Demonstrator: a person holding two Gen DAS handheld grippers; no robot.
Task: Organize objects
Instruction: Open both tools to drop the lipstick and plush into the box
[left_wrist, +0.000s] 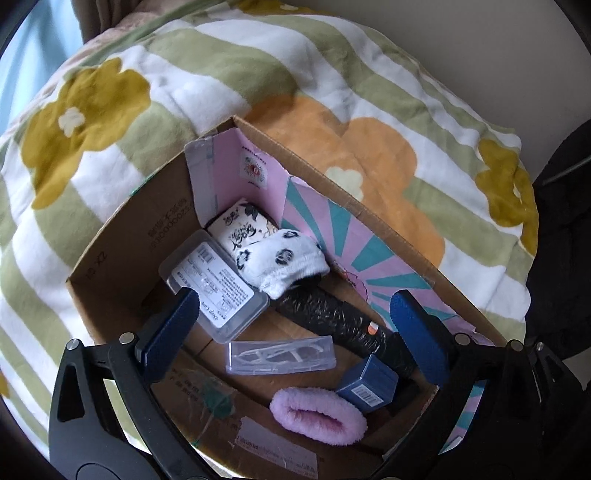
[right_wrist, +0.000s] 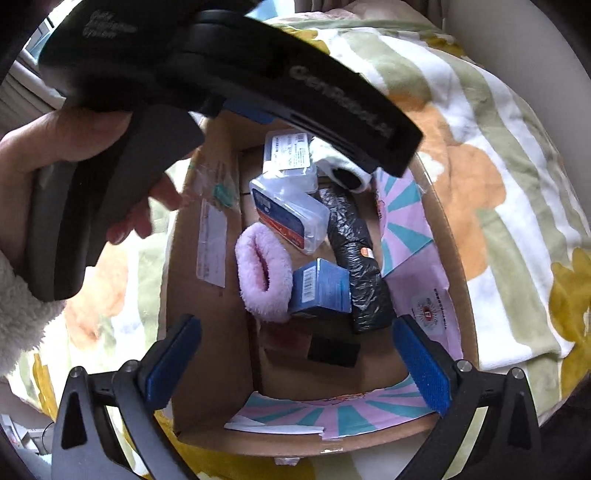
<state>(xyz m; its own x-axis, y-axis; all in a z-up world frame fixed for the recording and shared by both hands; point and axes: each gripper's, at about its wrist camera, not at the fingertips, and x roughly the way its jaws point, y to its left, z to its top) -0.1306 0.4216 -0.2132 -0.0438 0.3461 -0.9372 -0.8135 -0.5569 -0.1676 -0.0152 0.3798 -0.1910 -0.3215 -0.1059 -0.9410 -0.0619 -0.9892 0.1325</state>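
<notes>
An open cardboard box (left_wrist: 122, 236) sits on a flowered blanket; it also shows in the right wrist view (right_wrist: 218, 332). Inside lie a clear labelled case (left_wrist: 216, 280), a small clear case of floss picks (left_wrist: 280, 356), a white spotted sock (left_wrist: 284, 264), a tissue pack (left_wrist: 240, 225), a black wrapped roll (left_wrist: 340, 321), a blue carton (left_wrist: 369, 386) and a pink fluffy band (left_wrist: 317, 415). My left gripper (left_wrist: 295, 328) hangs open and empty over the box. My right gripper (right_wrist: 295, 362) is open and empty above the near end, over the carton (right_wrist: 321, 288), the band (right_wrist: 264, 273) and the roll (right_wrist: 354, 251).
The blanket (left_wrist: 369, 155) with orange and mustard flowers surrounds the box. The left tool's black body (right_wrist: 229, 74) and the hand holding it (right_wrist: 44, 147) fill the upper left of the right wrist view. A dark garment (left_wrist: 565, 258) lies at the right.
</notes>
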